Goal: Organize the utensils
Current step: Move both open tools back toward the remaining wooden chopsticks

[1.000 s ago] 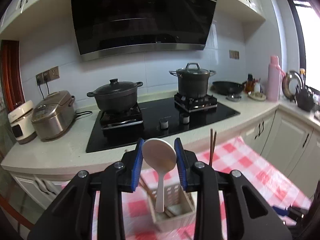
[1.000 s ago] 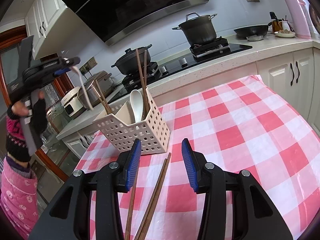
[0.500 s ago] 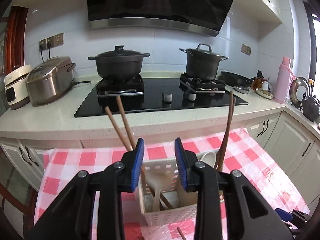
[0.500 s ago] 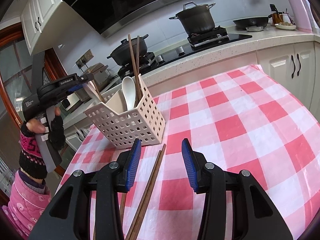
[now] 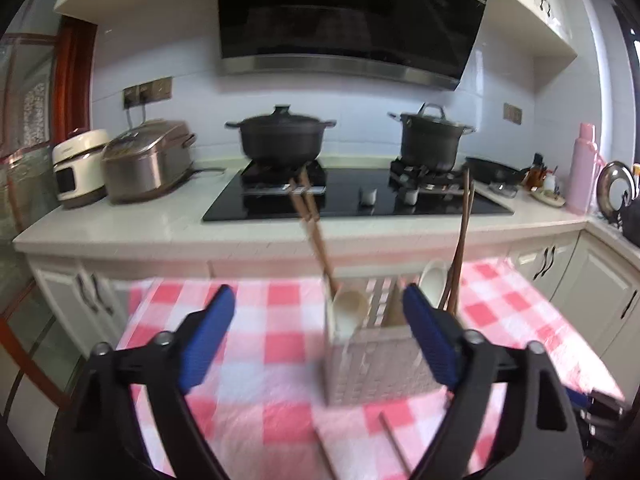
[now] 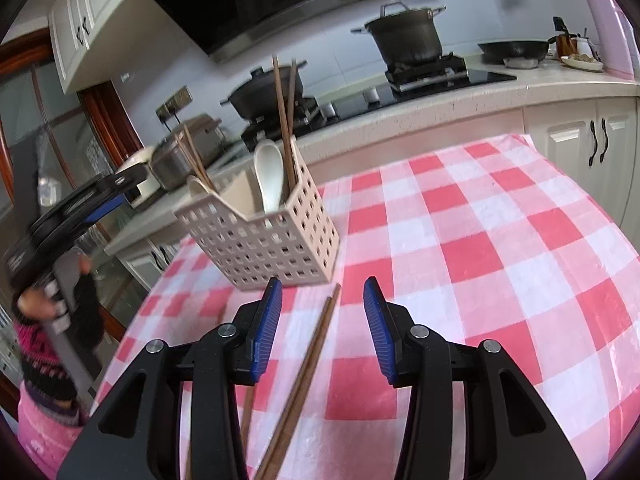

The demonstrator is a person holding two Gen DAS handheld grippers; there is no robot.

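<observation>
A white perforated caddy (image 5: 380, 364) stands on the red-checked tablecloth (image 6: 460, 220), holding two white spoons (image 5: 348, 312) and brown chopsticks (image 5: 312, 224) in two pairs. My left gripper (image 5: 318, 334) hangs just in front of it, its jaws opening wide with nothing pressed between the pads. In the right wrist view the caddy (image 6: 264, 236) sits ahead, a white spoon (image 6: 269, 176) upright inside. My right gripper (image 6: 324, 330) is half open low over the cloth. Loose chopsticks (image 6: 316, 340) lie between its fingers, untouched by the pads.
Behind the table runs a counter (image 5: 120, 228) with a black hob, two dark pots (image 5: 280, 136), rice cookers (image 5: 148, 160) at left and a pink flask (image 5: 584, 168) at right. A person's gloved hand (image 6: 84, 292) holds the left gripper by the table's left edge.
The white spoon left my left gripper and now stands in the caddy. That gripper sank lower and its jaws spread wide. The right gripper has barely shifted.
</observation>
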